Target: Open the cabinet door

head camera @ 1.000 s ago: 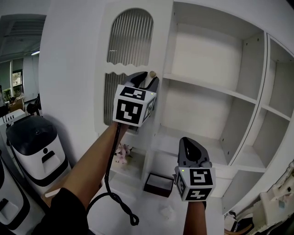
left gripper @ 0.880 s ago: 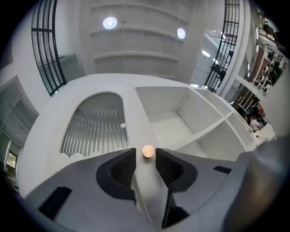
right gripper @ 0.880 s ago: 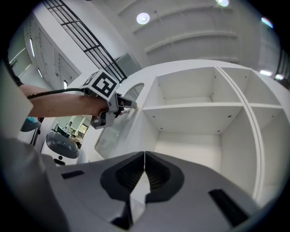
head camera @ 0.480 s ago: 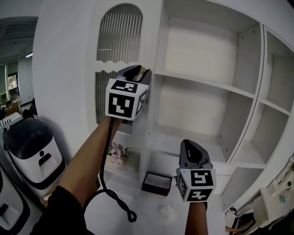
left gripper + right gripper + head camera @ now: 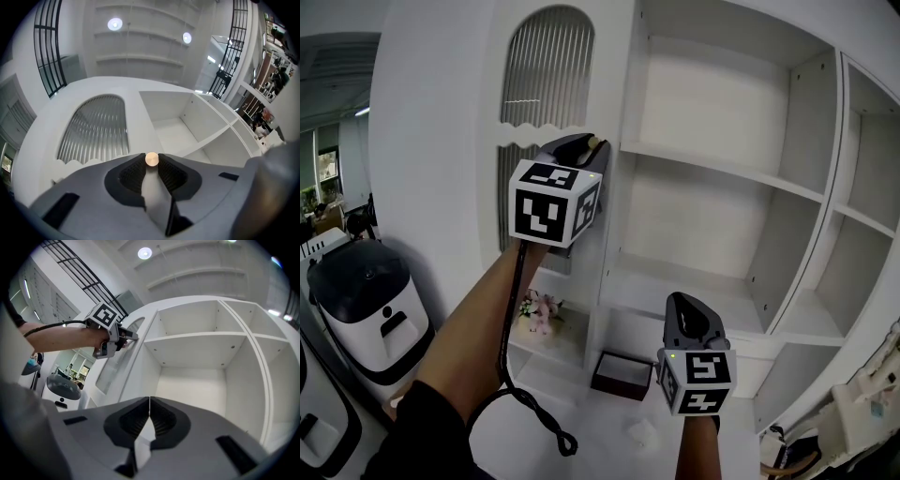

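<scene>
The white cabinet door [image 5: 548, 70] has an arched ribbed-glass panel and a small round brass knob [image 5: 151, 159] at its right edge. My left gripper [image 5: 589, 146] is raised to that knob. Its jaws have just been closing, and the knob now sits pinched between the dark pads [image 5: 136, 171]. The right gripper view shows the left gripper [image 5: 129, 337] up against the door's edge. My right gripper [image 5: 685, 302] hangs lower, in front of the open shelves, shut with nothing between its tips [image 5: 149, 399].
Open white shelf bays [image 5: 722, 169] fill the cabinet to the right of the door. A white-and-black appliance [image 5: 366, 300] stands at the left. Pink flowers [image 5: 539, 309] and a dark box [image 5: 619, 375] sit low in the cabinet. A black cable [image 5: 520, 394] hangs from my left gripper.
The left gripper's jaws, open around the knob a second ago, have closed onto it. The right gripper has sunk slightly.
</scene>
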Tool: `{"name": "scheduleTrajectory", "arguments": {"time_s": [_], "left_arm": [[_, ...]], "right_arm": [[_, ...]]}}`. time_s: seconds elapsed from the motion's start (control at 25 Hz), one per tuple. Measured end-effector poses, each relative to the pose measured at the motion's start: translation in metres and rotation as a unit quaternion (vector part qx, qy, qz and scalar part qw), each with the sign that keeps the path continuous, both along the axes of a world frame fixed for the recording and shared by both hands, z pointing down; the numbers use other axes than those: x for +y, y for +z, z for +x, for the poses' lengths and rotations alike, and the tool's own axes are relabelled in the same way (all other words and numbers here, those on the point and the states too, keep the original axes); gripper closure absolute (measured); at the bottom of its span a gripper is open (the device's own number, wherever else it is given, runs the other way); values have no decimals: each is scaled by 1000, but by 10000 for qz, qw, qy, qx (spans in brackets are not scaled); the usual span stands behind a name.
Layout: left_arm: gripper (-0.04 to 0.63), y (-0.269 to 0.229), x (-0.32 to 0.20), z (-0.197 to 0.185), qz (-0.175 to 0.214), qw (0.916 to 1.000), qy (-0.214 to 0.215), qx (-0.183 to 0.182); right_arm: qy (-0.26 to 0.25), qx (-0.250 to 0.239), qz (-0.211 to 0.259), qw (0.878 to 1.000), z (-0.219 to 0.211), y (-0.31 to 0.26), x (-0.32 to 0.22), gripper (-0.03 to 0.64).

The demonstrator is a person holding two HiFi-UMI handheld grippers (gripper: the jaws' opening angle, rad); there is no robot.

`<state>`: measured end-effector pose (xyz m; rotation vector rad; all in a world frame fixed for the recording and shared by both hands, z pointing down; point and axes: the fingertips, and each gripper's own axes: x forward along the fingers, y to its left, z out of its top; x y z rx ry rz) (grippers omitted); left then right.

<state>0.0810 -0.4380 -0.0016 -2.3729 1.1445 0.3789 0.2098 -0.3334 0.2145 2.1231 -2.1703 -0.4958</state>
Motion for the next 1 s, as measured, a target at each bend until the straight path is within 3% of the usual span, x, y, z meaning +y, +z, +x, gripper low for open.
{"name": "scheduleTrajectory", "arguments": {"time_s": [0.52, 0.76, 1.0], "left_arm": [[511, -2, 46, -35, 402, 9989, 196, -113], [520, -2, 53, -40, 362, 9989, 247, -181], [520, 0, 49, -37, 353, 9989, 207, -211]], "right_arm": [[-211, -30, -60, 9998, -26, 7, 3, 596], [-365, -11, -70, 9993, -46, 8, 4, 597], [-290, 8, -108, 9995, -37, 11, 7, 597]]}}
